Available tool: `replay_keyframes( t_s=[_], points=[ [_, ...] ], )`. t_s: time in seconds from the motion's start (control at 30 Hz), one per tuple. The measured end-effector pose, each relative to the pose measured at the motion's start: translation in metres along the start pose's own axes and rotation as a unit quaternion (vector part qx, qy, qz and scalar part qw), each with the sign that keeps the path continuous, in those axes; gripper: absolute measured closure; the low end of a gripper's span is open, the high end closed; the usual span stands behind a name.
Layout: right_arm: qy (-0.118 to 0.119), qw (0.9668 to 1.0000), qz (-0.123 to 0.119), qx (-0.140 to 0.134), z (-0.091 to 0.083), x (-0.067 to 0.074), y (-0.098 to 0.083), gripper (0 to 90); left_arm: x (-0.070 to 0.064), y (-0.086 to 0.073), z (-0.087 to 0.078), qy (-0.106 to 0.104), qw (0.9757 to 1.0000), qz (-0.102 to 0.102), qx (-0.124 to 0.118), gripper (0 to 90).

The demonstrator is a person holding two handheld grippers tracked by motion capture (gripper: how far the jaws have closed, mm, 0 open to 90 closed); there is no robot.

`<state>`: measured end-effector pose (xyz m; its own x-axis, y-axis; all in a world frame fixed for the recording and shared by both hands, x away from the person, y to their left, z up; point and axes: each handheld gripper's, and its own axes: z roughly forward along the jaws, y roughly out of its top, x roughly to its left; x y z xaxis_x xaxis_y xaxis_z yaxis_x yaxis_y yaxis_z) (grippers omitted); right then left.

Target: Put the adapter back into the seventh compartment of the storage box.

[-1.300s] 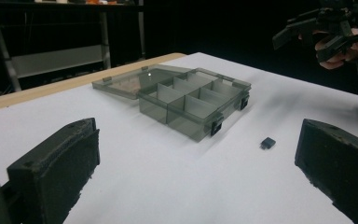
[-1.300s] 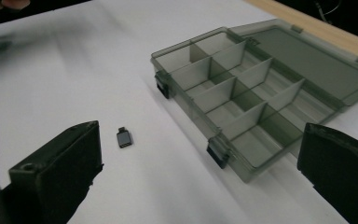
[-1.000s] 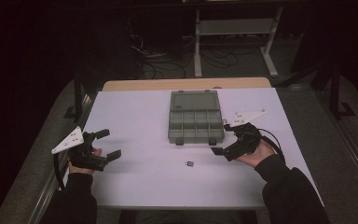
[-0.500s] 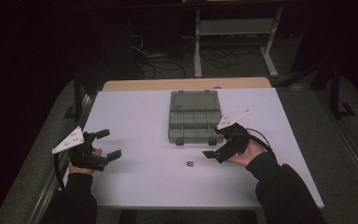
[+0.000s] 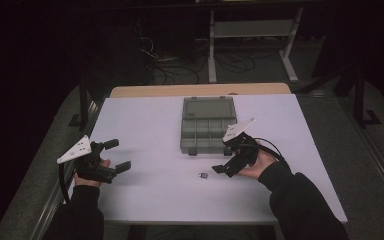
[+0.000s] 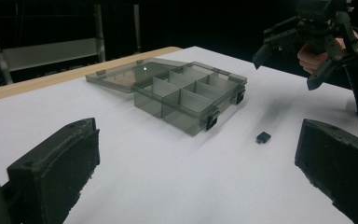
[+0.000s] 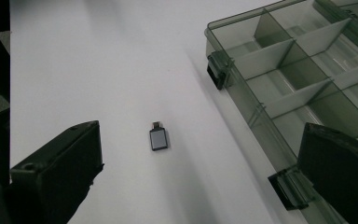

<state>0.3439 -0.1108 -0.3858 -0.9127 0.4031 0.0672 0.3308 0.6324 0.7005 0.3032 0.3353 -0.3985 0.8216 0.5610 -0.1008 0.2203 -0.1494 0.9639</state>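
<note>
Adapter (image 7: 158,138) lies loose on the white counter (image 5: 145,200), near-centre, just left of the right hand-held gripper (image 5: 228,166), whose jaws are spread and empty above it. Left hand-held gripper (image 5: 118,155) also released, holding nothing, parked well apart at the near-left edge. Nothing grasped yet; if the goal is boxing it, pick and place both remain. Organizer box (image 5: 206,131) sits farther back, lid open, compartments look empty. Bare counter all round the adapter.

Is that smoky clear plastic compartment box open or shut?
Open: the smoky clear plastic compartment box has its lid lying flat behind it, dividers exposed.
</note>
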Motion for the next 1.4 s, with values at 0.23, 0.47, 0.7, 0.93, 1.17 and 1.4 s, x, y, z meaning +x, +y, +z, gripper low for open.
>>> replay_keyframes(
  t_s=[0.23, 0.47, 0.7, 0.93, 1.17, 1.4],
  points=[
    [0.012, 0.9995, -0.012, 0.025, 0.014, 0.004, 0.006, 0.0, 0.0, 0.0, 0.0, -0.001, 1.0, 0.001, 0.0, 0.0],
    [0.022, 0.9986, -0.02, 0.044, 0.025, 0.008, 0.01, 0.0, -0.001, 0.0, 0.0, 0.0, 1.0, 0.004, -0.003, 0.0],
    [0.028, 0.9975, -0.027, 0.058, 0.035, 0.009, 0.012, 0.0, -0.001, 0.0, 0.0, -0.002, 1.0, 0.004, -0.003, 0.0],
    [0.034, 0.996, -0.035, 0.075, 0.043, 0.011, 0.013, 0.0, -0.001, 0.0, 0.0, -0.003, 1.0, 0.004, -0.003, 0.0],
    [0.038, 0.9943, -0.041, 0.09, 0.051, 0.014, 0.012, 0.0, -0.001, 0.001, 0.0, -0.005, 1.0, 0.004, -0.003, 0.0],
    [0.042, 0.9927, -0.047, 0.103, 0.059, 0.015, 0.012, 0.0, -0.001, 0.001, 0.001, -0.006, 1.0, 0.005, 0.0, 0.0]
  ],
)
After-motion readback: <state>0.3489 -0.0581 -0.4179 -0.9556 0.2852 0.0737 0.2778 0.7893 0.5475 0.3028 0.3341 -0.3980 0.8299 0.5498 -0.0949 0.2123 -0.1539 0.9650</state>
